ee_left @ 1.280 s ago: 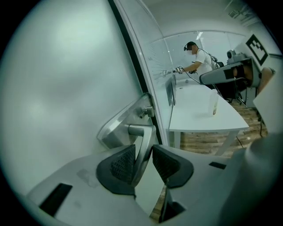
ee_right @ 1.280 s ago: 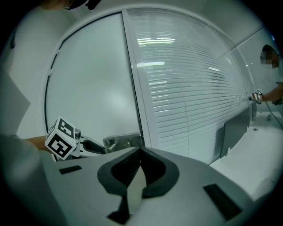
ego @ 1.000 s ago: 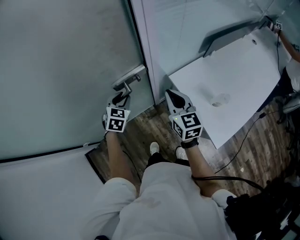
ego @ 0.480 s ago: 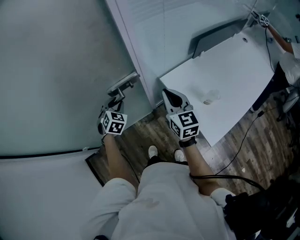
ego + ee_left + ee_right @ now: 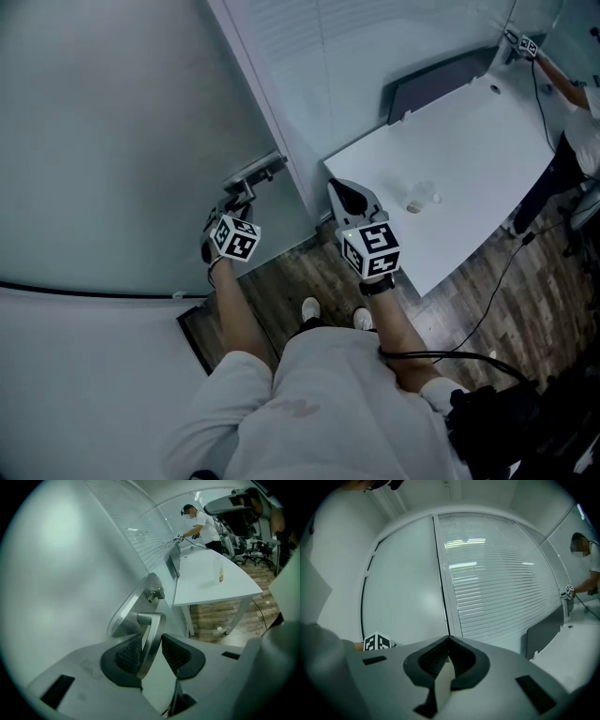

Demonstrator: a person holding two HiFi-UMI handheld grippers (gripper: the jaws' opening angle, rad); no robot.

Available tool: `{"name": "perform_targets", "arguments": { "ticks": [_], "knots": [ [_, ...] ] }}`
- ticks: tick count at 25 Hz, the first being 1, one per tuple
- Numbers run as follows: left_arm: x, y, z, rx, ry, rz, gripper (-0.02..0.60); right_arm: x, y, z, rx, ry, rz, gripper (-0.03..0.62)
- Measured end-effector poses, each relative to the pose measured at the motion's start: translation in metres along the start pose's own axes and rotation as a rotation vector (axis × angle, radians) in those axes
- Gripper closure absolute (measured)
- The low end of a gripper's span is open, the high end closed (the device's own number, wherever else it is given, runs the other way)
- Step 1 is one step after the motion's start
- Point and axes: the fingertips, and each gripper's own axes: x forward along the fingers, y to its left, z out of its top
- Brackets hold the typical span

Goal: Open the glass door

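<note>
The frosted glass door fills the left of the head view. Its silver lever handle sits by the door frame. My left gripper reaches up to it. In the left gripper view the lever runs between the two black pads, which are shut on it below the oval backplate and its thumb turn. My right gripper hangs free beside the frame, shut and holding nothing. It faces the frame post.
A white table stands right of the door against the glass wall with blinds, with a small clear bottle on it. Another person works at its far end. Cables trail over the wood floor by my feet.
My left gripper has rolled while holding the handle, and its marker cube has turned. The right gripper has risen a little. The whole view has swung round.
</note>
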Motion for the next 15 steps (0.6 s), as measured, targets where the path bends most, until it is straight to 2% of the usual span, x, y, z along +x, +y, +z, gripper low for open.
{"name": "perform_targets", "arguments": {
  "ticks": [4,10,15],
  "knots": [
    [-0.003,-0.002,-0.002,0.052,0.058,0.033,0.46,-0.01,-0.003,0.008,0.004,-0.027,0.003,0.591],
    [-0.014,-0.021,-0.004,0.05,0.072,0.053,0.46,-0.031,-0.015,0.009,0.023,-0.036,-0.001,0.591],
    [-0.027,-0.034,-0.006,0.04,0.068,0.056,0.46,-0.039,-0.013,0.008,0.029,-0.028,0.034,0.591]
  ]
}}
